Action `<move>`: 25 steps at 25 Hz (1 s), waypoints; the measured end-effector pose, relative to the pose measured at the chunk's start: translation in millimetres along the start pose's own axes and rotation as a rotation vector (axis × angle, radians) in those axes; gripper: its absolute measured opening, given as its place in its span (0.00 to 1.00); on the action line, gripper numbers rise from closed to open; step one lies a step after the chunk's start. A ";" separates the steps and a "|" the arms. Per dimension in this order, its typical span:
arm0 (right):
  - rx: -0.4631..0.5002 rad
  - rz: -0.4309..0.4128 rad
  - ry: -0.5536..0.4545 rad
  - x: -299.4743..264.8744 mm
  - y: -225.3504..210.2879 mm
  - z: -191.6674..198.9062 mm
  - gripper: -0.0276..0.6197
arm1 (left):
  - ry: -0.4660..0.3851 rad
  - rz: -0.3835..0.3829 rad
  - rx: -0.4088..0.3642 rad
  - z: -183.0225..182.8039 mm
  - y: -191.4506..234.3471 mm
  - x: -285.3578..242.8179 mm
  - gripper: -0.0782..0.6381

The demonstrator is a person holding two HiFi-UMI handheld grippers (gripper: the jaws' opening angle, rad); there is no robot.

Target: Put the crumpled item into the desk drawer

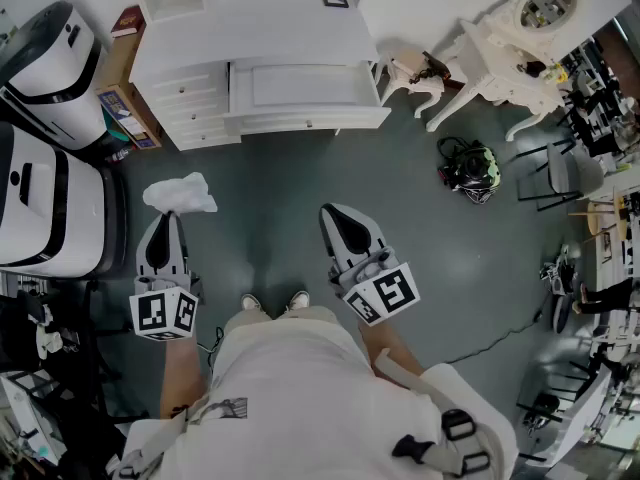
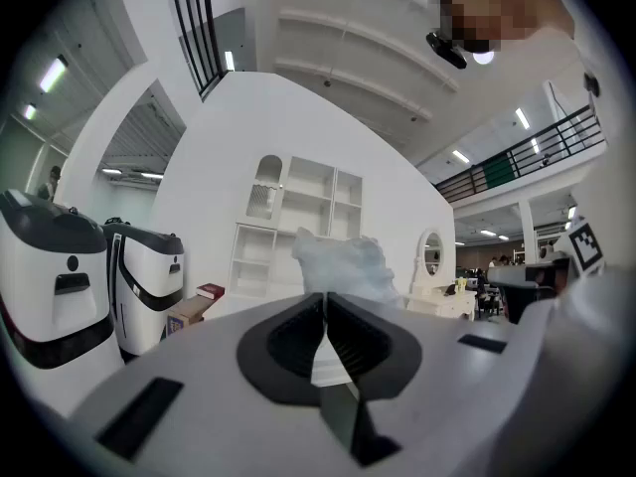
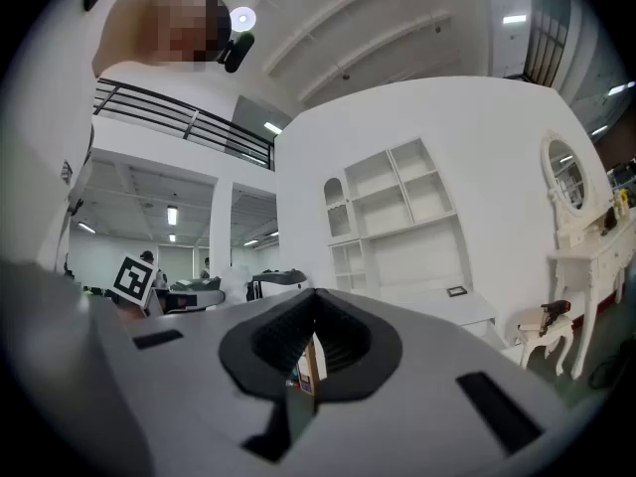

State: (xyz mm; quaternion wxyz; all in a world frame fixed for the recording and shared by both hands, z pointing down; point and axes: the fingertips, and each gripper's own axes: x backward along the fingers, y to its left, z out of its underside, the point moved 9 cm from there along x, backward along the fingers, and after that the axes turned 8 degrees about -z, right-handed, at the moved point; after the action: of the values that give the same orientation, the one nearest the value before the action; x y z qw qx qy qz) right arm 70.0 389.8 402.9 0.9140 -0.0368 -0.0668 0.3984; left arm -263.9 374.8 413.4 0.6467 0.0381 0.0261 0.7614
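Note:
A crumpled white item [image 1: 181, 192] is pinched at the tips of my left gripper [image 1: 171, 212], which is shut on it and held over the grey floor, short of the desk. In the left gripper view the crumpled item [image 2: 338, 262] sticks up just past the closed left gripper [image 2: 325, 304]. The white desk [image 1: 250, 28] stands ahead, its wide drawer [image 1: 305, 90] pulled open and showing a bare white bottom. My right gripper [image 1: 336, 214] hangs level with the left one, to its right. In its own view the right gripper [image 3: 316, 298] is shut with nothing in it.
Two white and black machines [image 1: 45, 203] stand along the left. A cardboard box with books [image 1: 124, 96] sits beside the desk. A white vanity with an oval mirror [image 1: 512, 40] and a small stool [image 1: 410, 71] stand at the right. A black and green bag [image 1: 468, 169] lies on the floor.

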 end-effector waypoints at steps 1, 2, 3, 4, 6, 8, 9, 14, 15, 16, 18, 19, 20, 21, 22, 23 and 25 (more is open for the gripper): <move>-0.001 -0.004 0.001 3.8 2.7 -1.5 0.06 | 0.000 0.003 -0.005 -2.8 -4.6 2.4 0.14; -0.001 -0.009 0.002 7.3 5.2 -3.1 0.06 | -0.002 0.006 -0.010 -5.6 -8.9 4.5 0.14; 0.001 -0.014 0.003 10.0 7.2 -4.6 0.06 | -0.005 0.007 -0.015 -8.5 -12.6 6.0 0.14; 0.006 -0.020 0.003 11.6 8.3 -6.0 0.06 | -0.010 0.008 -0.018 -11.1 -15.6 6.6 0.14; 0.015 -0.030 0.004 11.7 7.0 -8.4 0.06 | -0.018 0.008 -0.019 -14.6 -19.8 6.6 0.14; 0.019 -0.037 0.001 8.7 3.3 -10.3 0.06 | -0.022 0.007 -0.024 -16.9 -22.5 7.3 0.14; 0.021 -0.042 -0.002 7.1 1.3 -11.6 0.06 | -0.023 0.005 -0.025 -18.0 -23.7 8.1 0.14; 0.041 -0.062 -0.001 3.9 -7.6 -18.5 0.06 | -0.029 -0.022 -0.022 -20.4 -33.7 16.3 0.14; 0.048 -0.060 -0.001 3.4 -9.4 -19.3 0.06 | -0.031 -0.028 -0.019 -20.6 -35.3 17.1 0.14; 0.055 -0.059 -0.005 3.6 -11.1 -19.7 0.06 | -0.034 -0.034 -0.017 -20.6 -37.0 17.6 0.14; 0.061 -0.062 -0.020 6.1 -14.3 -18.5 0.06 | -0.038 -0.044 -0.015 -18.8 -41.3 19.7 0.14; 0.060 -0.066 -0.024 8.0 -16.2 -16.9 0.06 | -0.039 -0.047 -0.015 -17.1 -43.9 21.1 0.14; 0.059 -0.068 -0.026 10.0 -18.6 -15.1 0.06 | -0.040 -0.049 -0.013 -15.1 -46.6 22.1 0.14; 0.057 -0.069 -0.027 12.2 -21.6 -13.4 0.06 | -0.040 -0.051 -0.011 -12.6 -49.2 22.6 0.14; 0.053 -0.067 -0.027 15.0 -25.0 -12.1 0.06 | -0.039 -0.052 -0.009 -10.1 -51.8 22.6 0.14; 0.048 -0.064 -0.026 18.5 -28.2 -11.4 0.06 | -0.037 -0.054 -0.007 -7.6 -54.2 22.2 0.14; 0.045 -0.054 -0.020 27.6 -33.6 -11.5 0.06 | -0.032 -0.057 0.000 -3.9 -58.3 21.1 0.14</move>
State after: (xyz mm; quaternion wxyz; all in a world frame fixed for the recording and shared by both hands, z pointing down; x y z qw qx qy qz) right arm 114.6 387.0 398.2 0.9243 -0.0103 -0.0680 0.3753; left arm -210.3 405.1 404.8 0.6684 0.0496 0.0168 0.7420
